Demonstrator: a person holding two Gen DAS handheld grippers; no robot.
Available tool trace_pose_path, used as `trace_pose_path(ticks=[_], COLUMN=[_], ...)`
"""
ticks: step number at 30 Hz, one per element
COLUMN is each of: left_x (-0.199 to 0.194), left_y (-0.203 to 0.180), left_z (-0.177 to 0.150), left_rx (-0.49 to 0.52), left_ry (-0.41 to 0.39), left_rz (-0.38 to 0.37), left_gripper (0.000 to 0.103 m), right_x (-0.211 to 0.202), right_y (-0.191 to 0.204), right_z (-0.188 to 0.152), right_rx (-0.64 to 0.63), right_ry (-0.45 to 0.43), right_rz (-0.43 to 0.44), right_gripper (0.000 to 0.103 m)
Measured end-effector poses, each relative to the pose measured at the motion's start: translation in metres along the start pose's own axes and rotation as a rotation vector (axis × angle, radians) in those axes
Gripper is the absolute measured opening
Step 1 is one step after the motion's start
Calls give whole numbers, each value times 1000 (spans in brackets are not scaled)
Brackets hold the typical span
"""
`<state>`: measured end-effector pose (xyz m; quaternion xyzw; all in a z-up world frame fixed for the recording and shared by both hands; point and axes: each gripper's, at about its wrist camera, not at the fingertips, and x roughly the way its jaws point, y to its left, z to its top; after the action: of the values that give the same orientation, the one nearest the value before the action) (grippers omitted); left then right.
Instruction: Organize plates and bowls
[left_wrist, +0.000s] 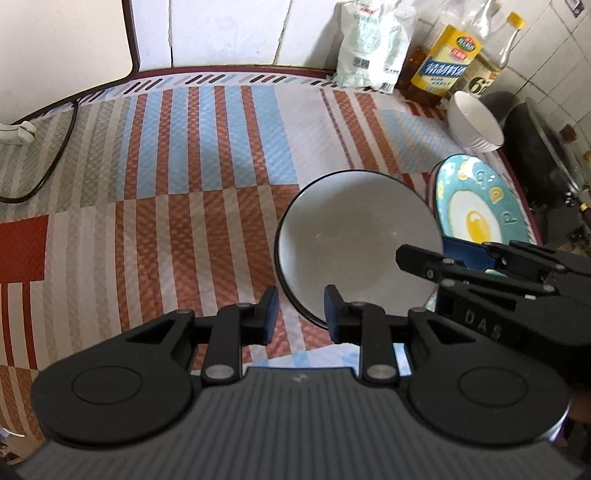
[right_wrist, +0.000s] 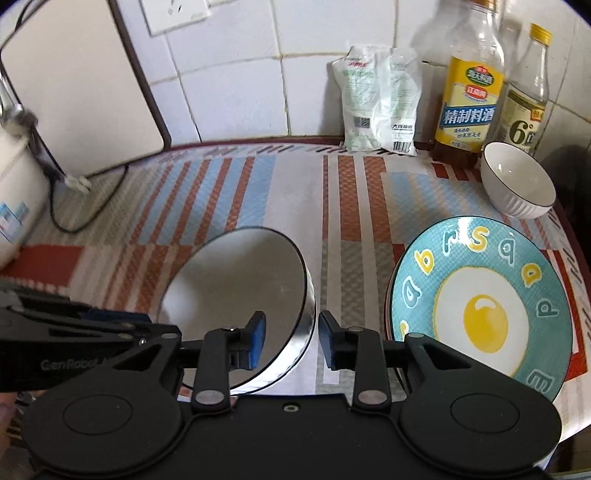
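The black-rimmed white ceramic bowl (right_wrist: 240, 306) straddles the right tool (right_wrist: 291, 339), pads apart around its rim; the left tool (left_wrist: 301, 314), also apart, sits just short of it.

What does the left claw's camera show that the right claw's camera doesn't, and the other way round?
Only the left view shows a dark pot with a glass lid at the table's far right edge.

Only the right view shows a wall socket and a white appliance at the left edge.

Both show the big white bowl with a dark rim between the open claws, the teal egg plate, the small ribbed white bowl, the yellow-labelled bottle, the white bag, the white board and the striped tablecloth.
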<state>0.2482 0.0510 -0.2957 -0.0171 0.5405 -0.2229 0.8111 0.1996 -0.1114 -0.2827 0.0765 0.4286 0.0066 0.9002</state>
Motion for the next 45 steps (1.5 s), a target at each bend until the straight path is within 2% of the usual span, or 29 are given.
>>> trace_pose_path(ticks=[10, 12, 13, 19, 22, 26, 29, 36, 38, 42, 45], left_x=[-61, -71, -76, -96, -99, -97, -93, -64, -53, -31, -12], left_y=[-29, -38, -44, -78, -99, -123, -142, -175, -183, -193, -201], left_z=[2, 2, 2, 6, 10, 17, 24, 38, 44, 57, 67], left_rx=[62, 84, 94, 118, 112, 86, 67, 24, -2, -82, -92], left_ry=[-97, -116, -125, -196, -244, -284, -326, -357, -353, -332, -321], left_rz=[-82, -89, -91, -111, -94, -99, -109, -119, -110, -144, -123], left_gripper=[29, 30, 31, 40, 41, 42, 46, 46, 46, 46, 46], right_x=[-55, -68, -75, -104, -113, -123, -129, -121, -114, -95, -76], right_y=[-23, -29, -33, -64, -81, -112, -135, -185, -198, -224, -243], right_z=[2, 1, 1, 1, 3, 11, 18, 34, 38, 47, 53], right_rx=[12, 10, 10, -19, -34, -50, -68, -82, -79, -84, -72], right_ry=[-89, -117, -133, -204, -236, -267, -289, -279, -274, -302, -310], right_rz=[35, 41, 43, 59, 65, 78, 84, 69, 60, 27, 30], right_gripper=[47, 57, 59, 63, 65, 65, 66, 66, 66, 66, 66])
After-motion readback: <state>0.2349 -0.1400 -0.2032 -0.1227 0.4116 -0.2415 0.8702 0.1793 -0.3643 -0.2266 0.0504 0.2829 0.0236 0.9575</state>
